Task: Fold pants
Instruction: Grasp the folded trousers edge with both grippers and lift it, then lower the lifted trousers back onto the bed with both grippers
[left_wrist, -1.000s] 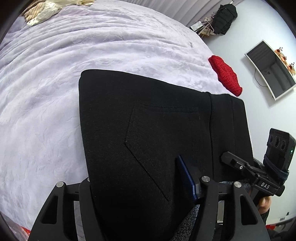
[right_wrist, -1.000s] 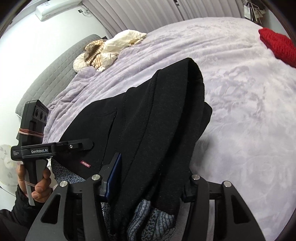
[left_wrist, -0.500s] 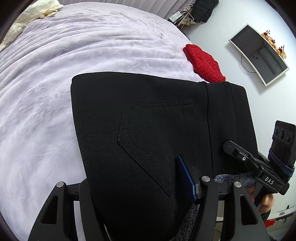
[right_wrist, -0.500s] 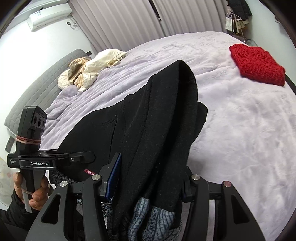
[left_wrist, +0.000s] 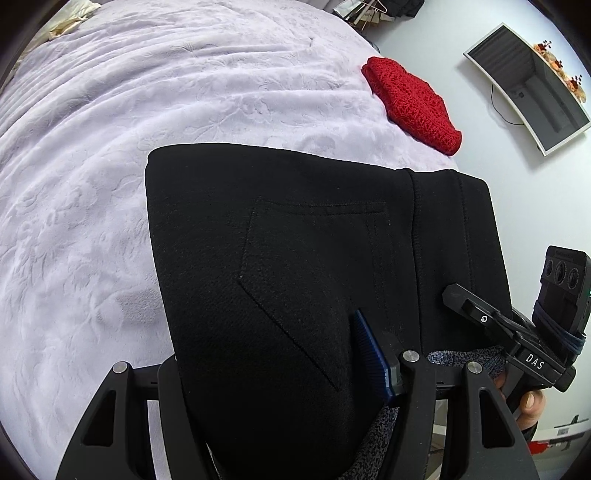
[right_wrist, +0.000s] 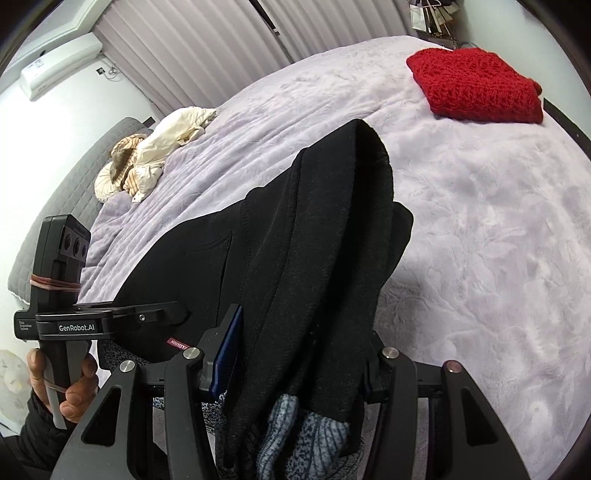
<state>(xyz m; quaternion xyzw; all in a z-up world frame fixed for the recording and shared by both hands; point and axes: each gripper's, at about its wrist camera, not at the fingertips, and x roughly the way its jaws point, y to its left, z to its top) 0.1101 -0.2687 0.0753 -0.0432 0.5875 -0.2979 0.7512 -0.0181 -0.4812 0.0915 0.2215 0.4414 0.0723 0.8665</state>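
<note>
Holding the black pants (left_wrist: 295, 258) aloft over the bed (left_wrist: 110, 166), both the left gripper (left_wrist: 280, 387) and the right gripper (right_wrist: 295, 376) have fingers clamped on the waistband. Risk: thick bunched layers slipping free, or landing askew near the red knit (right_wrist: 476, 88).

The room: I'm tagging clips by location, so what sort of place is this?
Most likely a bedroom: a wide bed with a lilac bedspread, a grey padded headboard, and a wall air conditioner.
</note>
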